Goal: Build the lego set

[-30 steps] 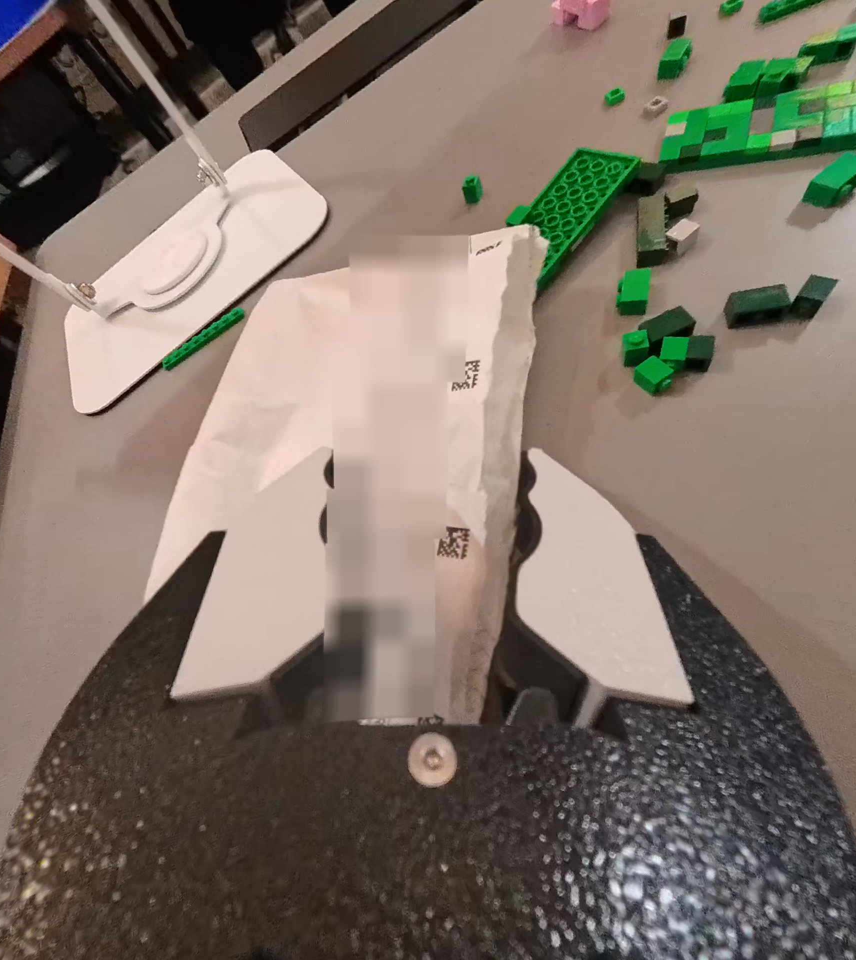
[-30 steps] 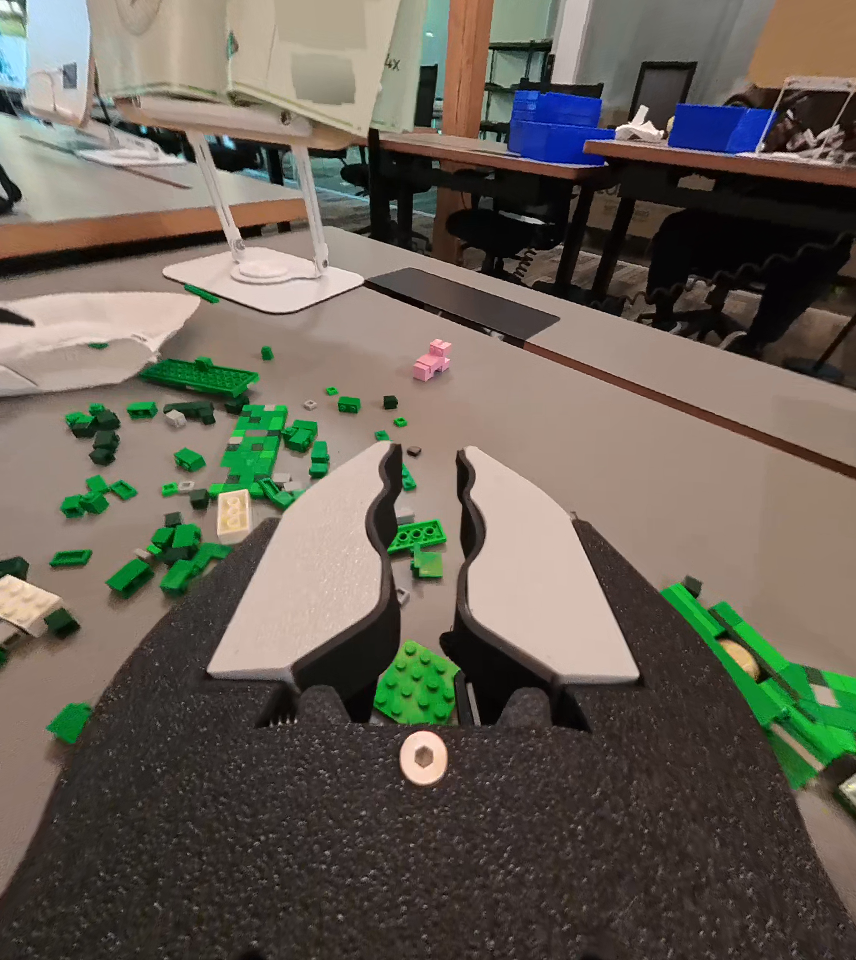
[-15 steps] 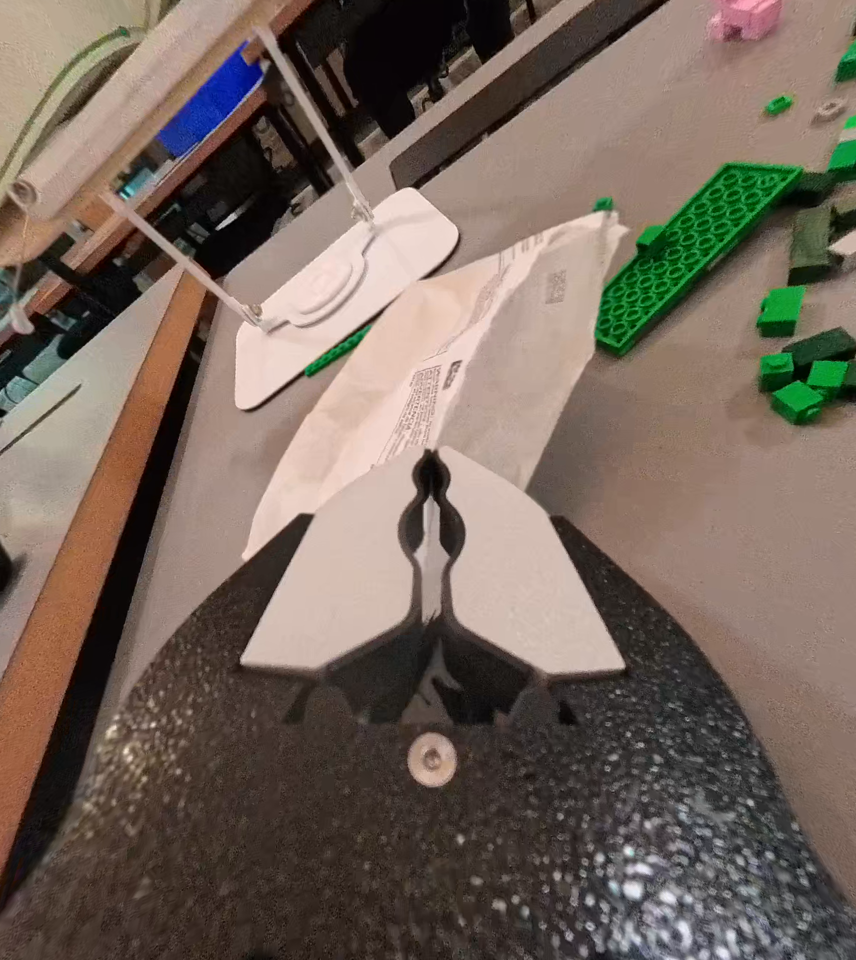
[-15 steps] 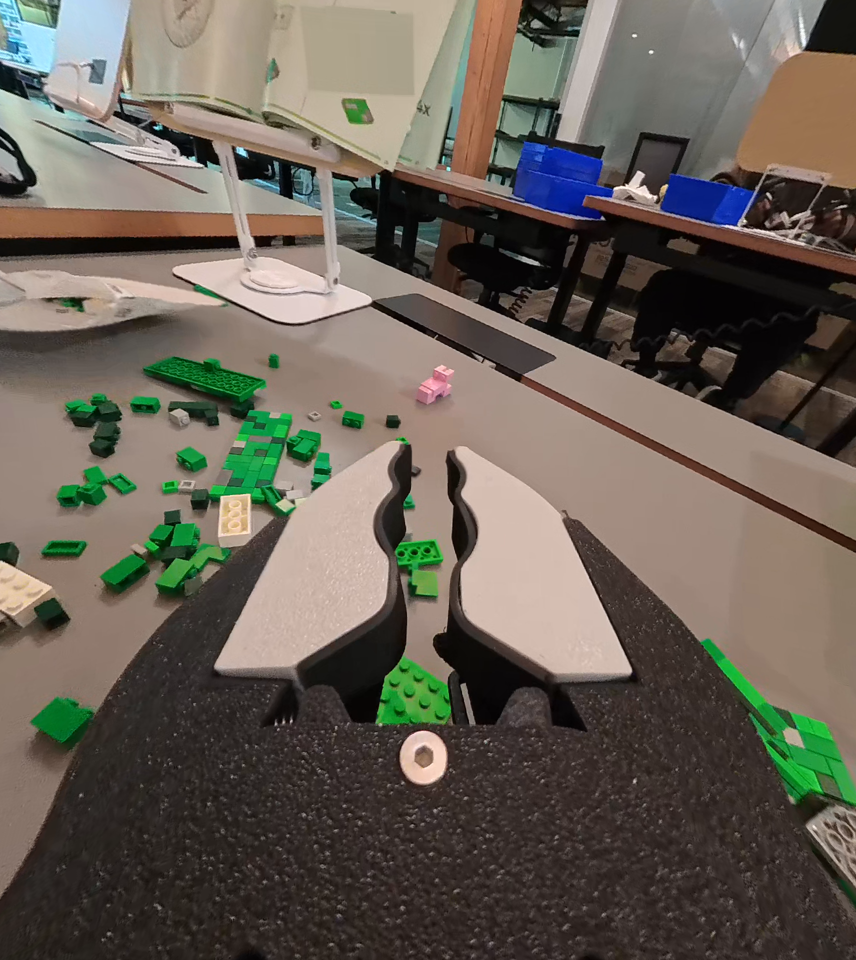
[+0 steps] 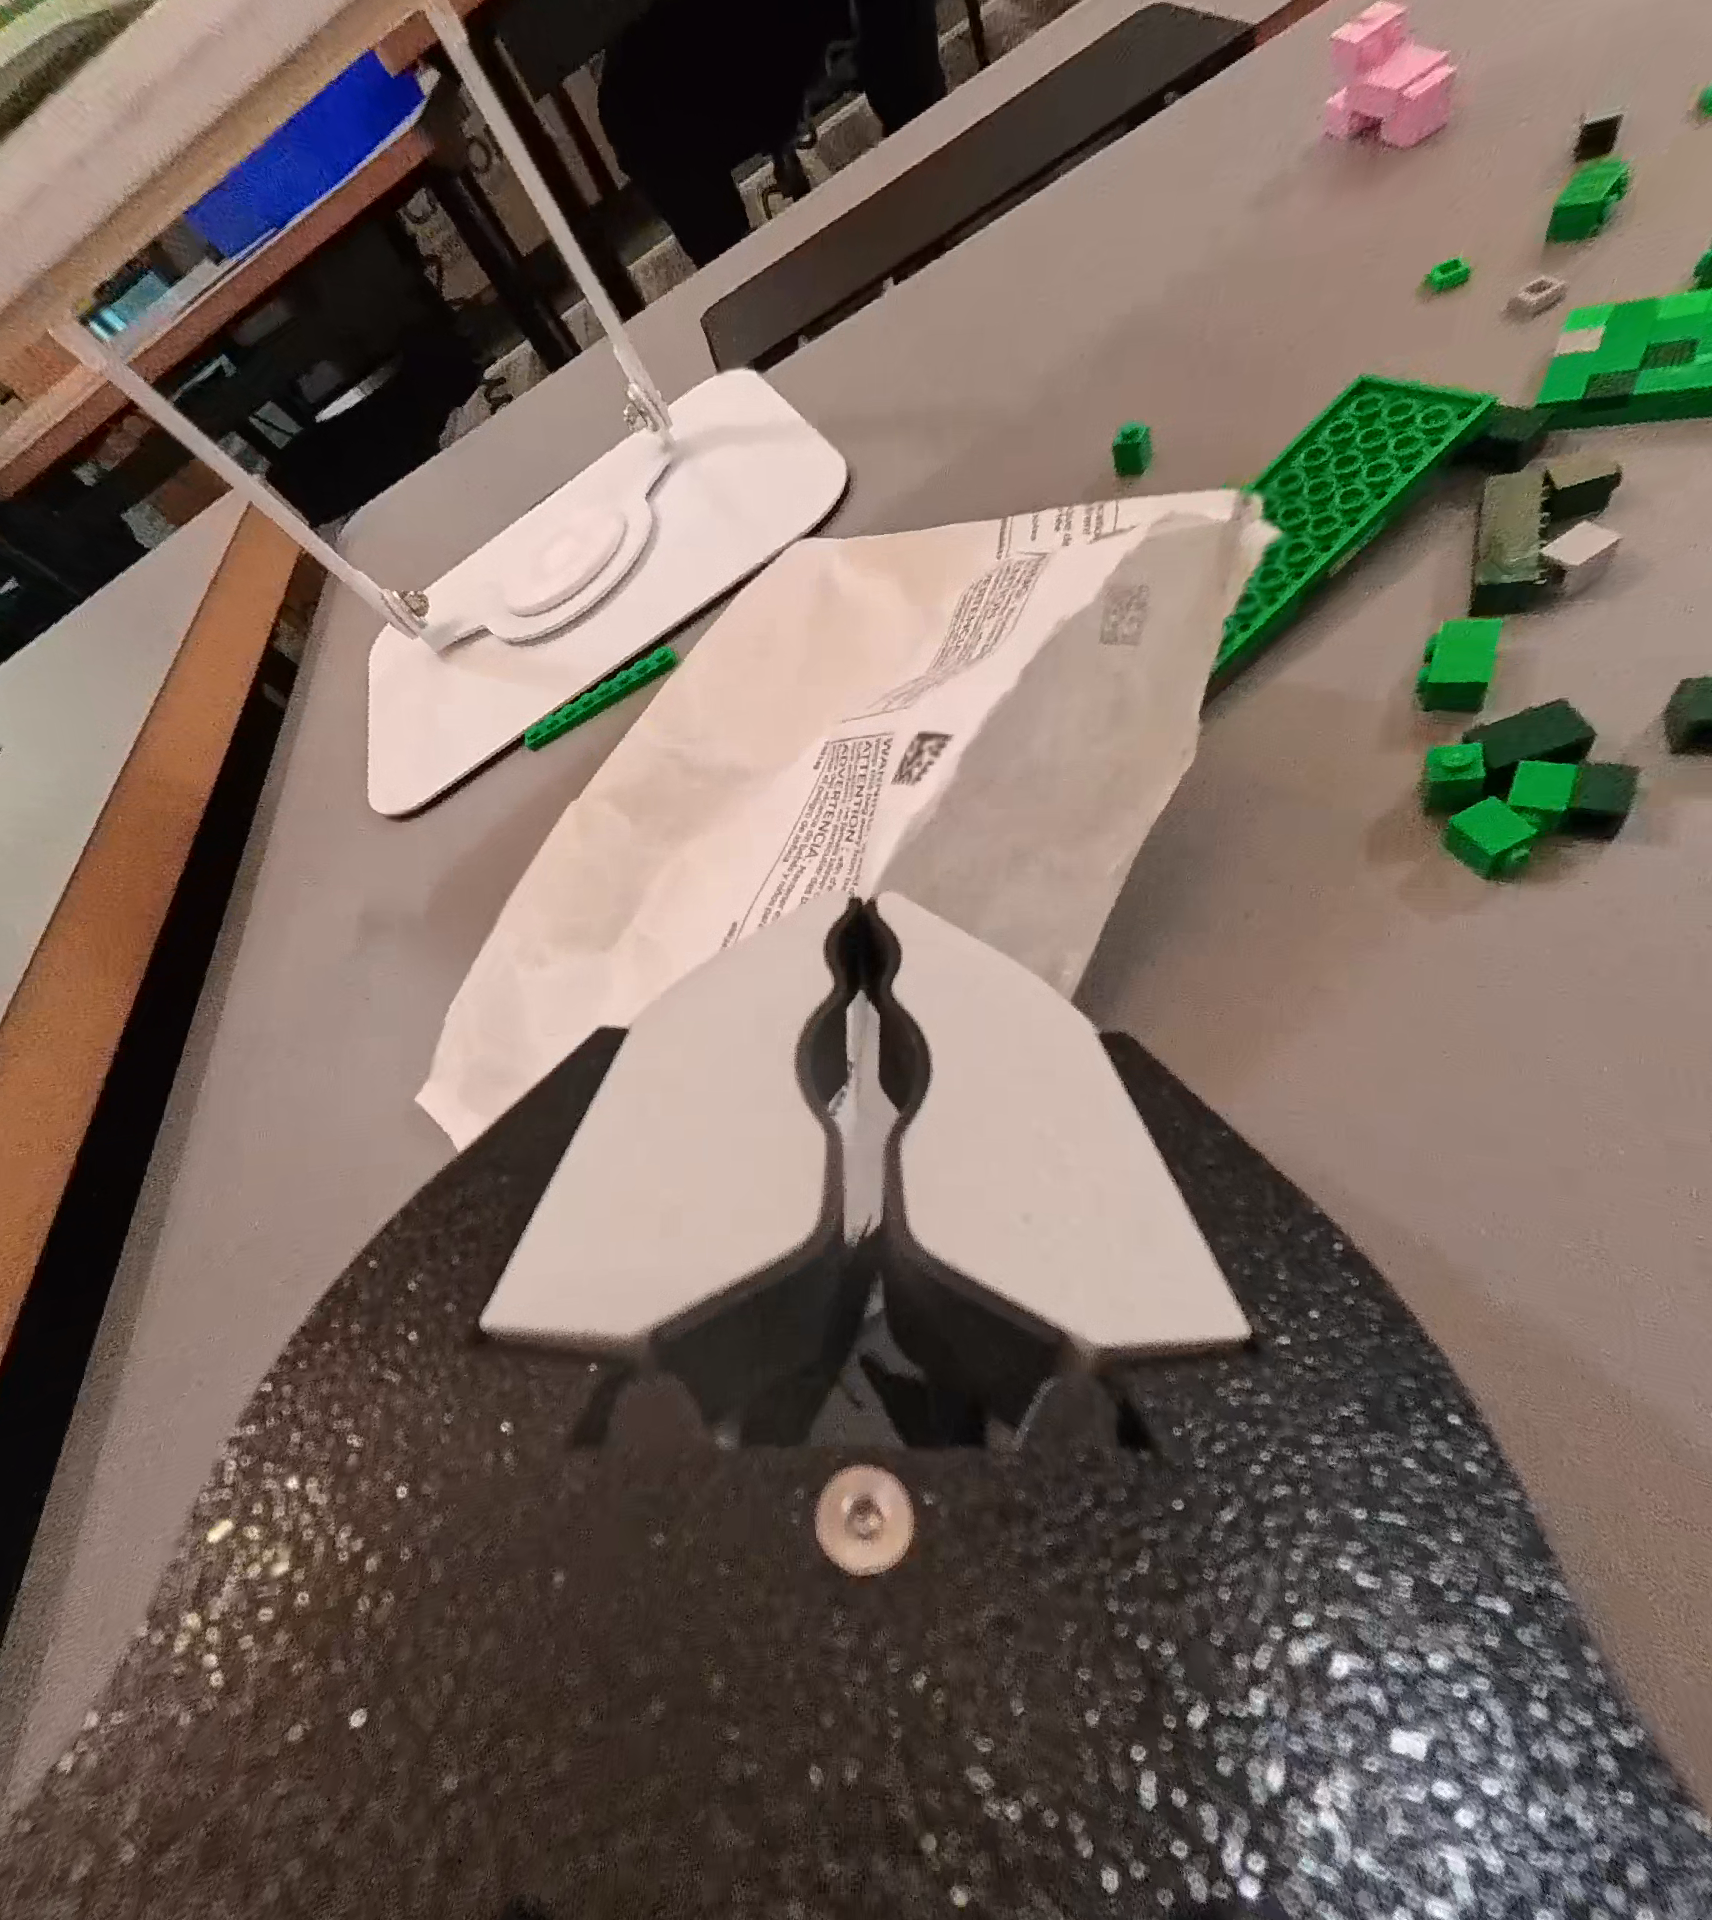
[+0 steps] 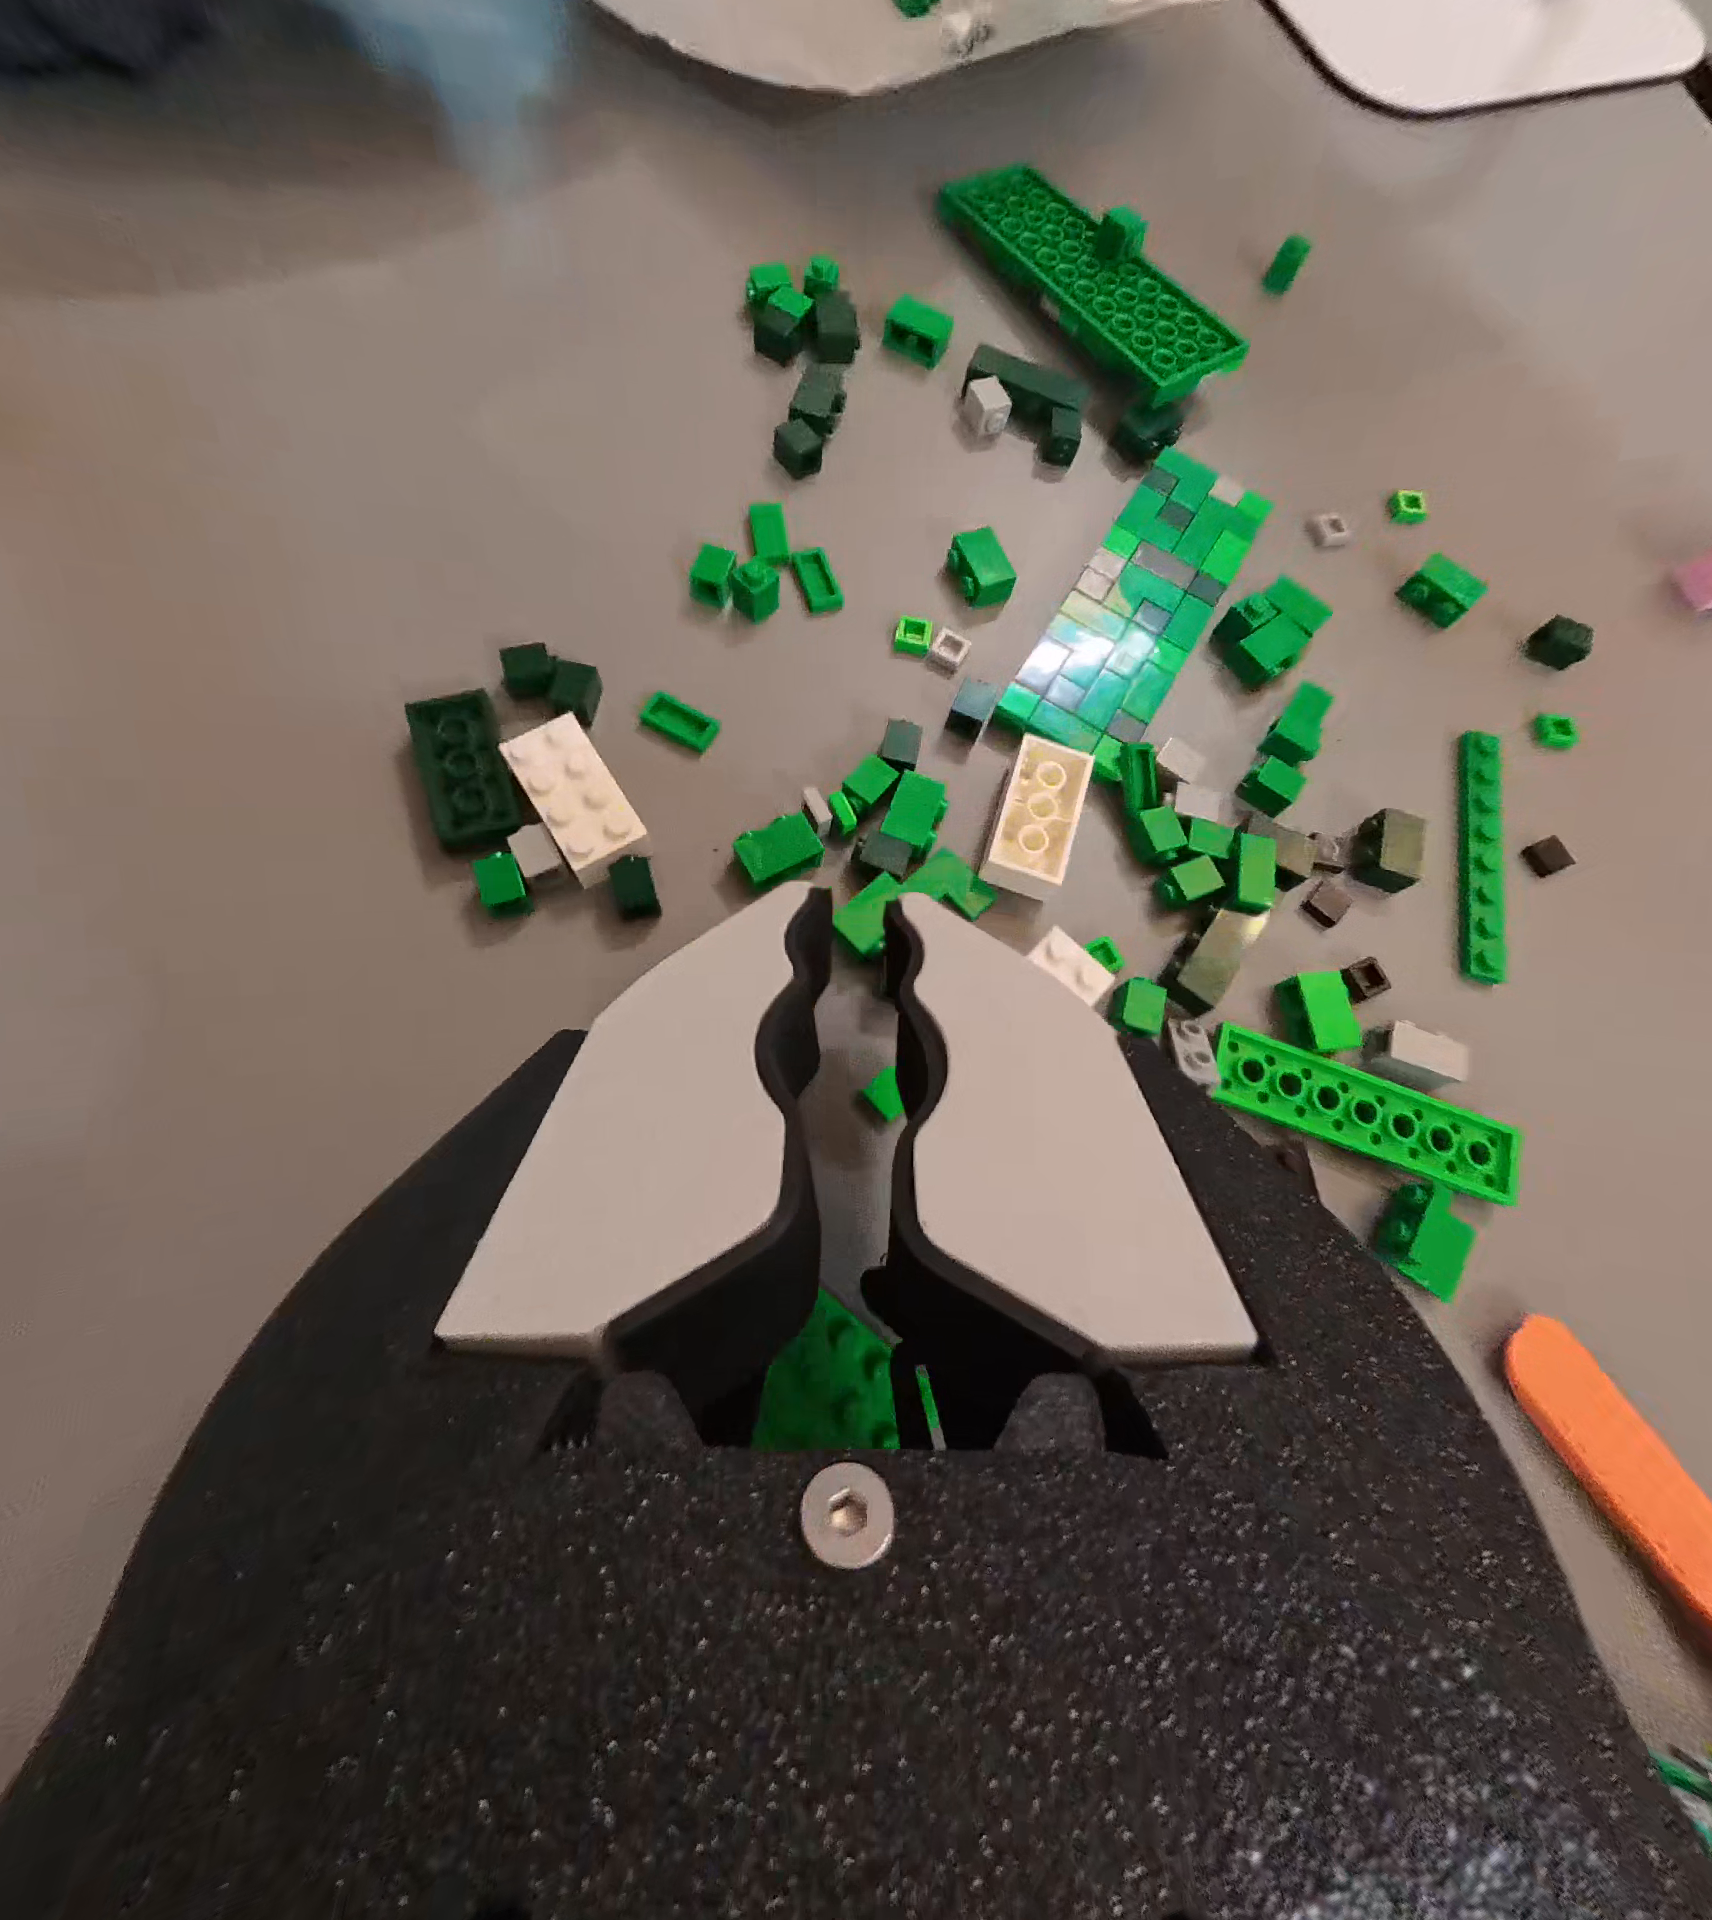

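Note:
My left gripper [image 5: 862, 916] is shut on the near edge of a white paper bag [image 5: 831, 717] and holds that edge up off the grey table. My right gripper [image 6: 857, 914] hovers over a scatter of loose green, dark green, grey and white bricks [image 6: 935, 810]. A green studded plate [image 6: 826, 1382] is clamped deep between its jaws, whose tips stand slightly apart. A flat panel of green tiles [image 6: 1143, 623] lies among the bricks and also shows in the left wrist view [image 5: 1683, 353]. A large green plate [image 6: 1091, 281] lies studs down beside the bag [image 5: 1351, 488].
A white stand base [image 5: 603, 561] sits beyond the bag, with a thin green strip [image 5: 603, 694] at its edge. A pink figure [image 5: 1387, 78] stands far right. An orange brick separator [image 6: 1662, 1507] and a long green plate [image 6: 1366, 1112] lie right of my right gripper.
My left gripper closed on the bag and raised its edge. My right gripper tipped from looking across the table to looking down over the brick pile, still holding the green plate.

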Demonstrator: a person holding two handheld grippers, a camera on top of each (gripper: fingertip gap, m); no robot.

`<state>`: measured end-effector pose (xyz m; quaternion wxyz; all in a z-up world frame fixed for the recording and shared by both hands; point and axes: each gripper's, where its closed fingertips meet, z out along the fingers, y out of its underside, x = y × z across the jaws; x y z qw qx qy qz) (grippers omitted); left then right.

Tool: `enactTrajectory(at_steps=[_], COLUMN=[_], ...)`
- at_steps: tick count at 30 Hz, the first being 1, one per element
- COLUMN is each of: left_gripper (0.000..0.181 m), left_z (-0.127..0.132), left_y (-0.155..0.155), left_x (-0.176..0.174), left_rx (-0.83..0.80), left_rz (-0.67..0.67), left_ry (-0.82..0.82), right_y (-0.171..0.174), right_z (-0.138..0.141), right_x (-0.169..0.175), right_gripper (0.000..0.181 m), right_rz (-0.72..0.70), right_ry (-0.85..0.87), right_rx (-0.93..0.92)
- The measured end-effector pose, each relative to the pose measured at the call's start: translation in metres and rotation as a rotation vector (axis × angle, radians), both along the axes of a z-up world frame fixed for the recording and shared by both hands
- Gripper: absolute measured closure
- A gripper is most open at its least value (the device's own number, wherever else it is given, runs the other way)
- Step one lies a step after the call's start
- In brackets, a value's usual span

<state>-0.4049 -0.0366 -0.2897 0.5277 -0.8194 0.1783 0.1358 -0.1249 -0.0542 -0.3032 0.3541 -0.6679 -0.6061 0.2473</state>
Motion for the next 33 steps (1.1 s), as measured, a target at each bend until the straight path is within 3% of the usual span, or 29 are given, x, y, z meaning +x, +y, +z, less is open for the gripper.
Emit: enactTrajectory(at_steps=[7, 12, 19, 25, 33], left_gripper=[0.181, 0.181, 0.181, 0.181, 0.181], left_z=[0.004, 0.004, 0.001, 0.001, 0.028], left_y=[0.007, 0.009, 0.009, 0.007, -0.007], left_x=[0.002, 0.005, 0.006, 0.015, 0.013], left_rx=[0.024, 0.023, 0.014, -0.069, -0.213], left_rz=[0.046, 0.027, 0.023, -0.020, -0.051], left_ry=[-0.058, -0.016, -0.007, -0.212, -0.431], right_y=[0.007, -0.012, 0.013, 0.020, 0.027], right_z=[-0.015, -0.012, -0.016, -0.021, -0.021], right_x=[-0.001, -0.010, -0.001, 0.000, 0.005], right_gripper=[0.173, 0.175, 0.167, 0.167, 0.167], right_rz=[-0.073, 0.028, -0.109, -0.161, -0.229], right_ry=[-0.088, -0.062, -0.116, -0.170, -0.171], right_rx=[-0.012, -0.068, 0.039, 0.072, 0.060])
